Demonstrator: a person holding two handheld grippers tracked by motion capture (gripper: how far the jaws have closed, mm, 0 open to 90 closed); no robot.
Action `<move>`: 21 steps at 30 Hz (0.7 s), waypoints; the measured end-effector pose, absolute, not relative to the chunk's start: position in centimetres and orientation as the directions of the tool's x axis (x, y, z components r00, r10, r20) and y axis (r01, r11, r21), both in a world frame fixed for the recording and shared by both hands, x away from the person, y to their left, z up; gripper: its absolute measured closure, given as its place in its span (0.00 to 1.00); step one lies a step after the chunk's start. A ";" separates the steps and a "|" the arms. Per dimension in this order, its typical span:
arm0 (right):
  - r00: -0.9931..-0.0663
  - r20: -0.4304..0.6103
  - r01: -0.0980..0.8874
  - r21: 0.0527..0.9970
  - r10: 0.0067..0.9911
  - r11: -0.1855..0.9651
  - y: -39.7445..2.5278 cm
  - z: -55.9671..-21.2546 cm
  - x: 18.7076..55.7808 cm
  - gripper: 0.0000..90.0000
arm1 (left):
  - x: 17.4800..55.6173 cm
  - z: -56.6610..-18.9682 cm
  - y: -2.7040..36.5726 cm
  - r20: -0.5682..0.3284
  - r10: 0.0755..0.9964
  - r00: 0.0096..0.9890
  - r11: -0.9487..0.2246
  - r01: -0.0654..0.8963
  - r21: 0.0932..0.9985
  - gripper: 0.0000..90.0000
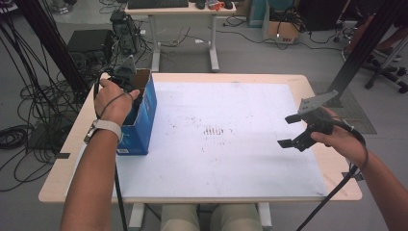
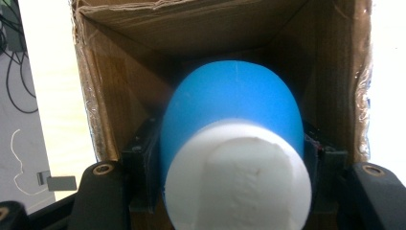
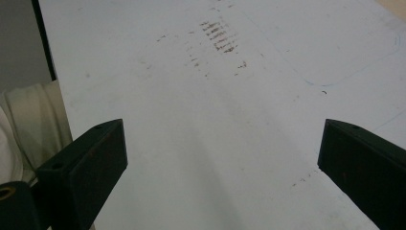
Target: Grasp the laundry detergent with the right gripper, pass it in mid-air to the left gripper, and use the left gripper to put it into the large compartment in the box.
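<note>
Blue-and-white object (image 2: 234, 143) between cardboard box (image 2: 119, 96) walls

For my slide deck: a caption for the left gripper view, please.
Left gripper clamps a blue-and-white object inside an open cardboard box.

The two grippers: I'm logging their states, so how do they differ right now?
The left gripper is shut on a blue-and-white object inside the cardboard box; the right gripper is open and holds nothing. The left is over the box, the right above the white mat. Both have black jaws.
</note>
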State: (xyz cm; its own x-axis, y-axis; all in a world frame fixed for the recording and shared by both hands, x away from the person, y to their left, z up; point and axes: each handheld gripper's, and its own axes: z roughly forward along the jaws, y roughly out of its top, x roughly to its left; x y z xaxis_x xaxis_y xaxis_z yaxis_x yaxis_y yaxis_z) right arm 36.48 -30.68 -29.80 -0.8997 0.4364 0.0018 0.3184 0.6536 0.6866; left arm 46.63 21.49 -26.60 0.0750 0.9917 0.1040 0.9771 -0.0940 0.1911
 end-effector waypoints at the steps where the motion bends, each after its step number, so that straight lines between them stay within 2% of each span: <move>1: -0.901 0.001 0.316 0.685 0.434 0.656 -30.7 -29.8 36.5 0.03 | 46.6 -26.6 21.5 0.107 0.991 0.079 -0.098 0.977 0.189 0.41; 21: -0.900 0.000 0.316 0.688 0.435 0.654 -30.6 -29.7 36.4 0.03 | 46.6 -26.6 21.6 0.100 0.992 0.074 -0.091 0.978 0.186 0.41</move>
State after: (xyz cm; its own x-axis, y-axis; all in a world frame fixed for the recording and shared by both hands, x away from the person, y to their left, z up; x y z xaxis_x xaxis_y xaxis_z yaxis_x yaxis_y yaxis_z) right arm 36.42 -30.60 -29.73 -0.9004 0.4352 0.0001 0.3159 0.6535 0.6878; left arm 46.55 21.62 -26.57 0.0736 0.9923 0.1000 0.9783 -0.0913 0.1860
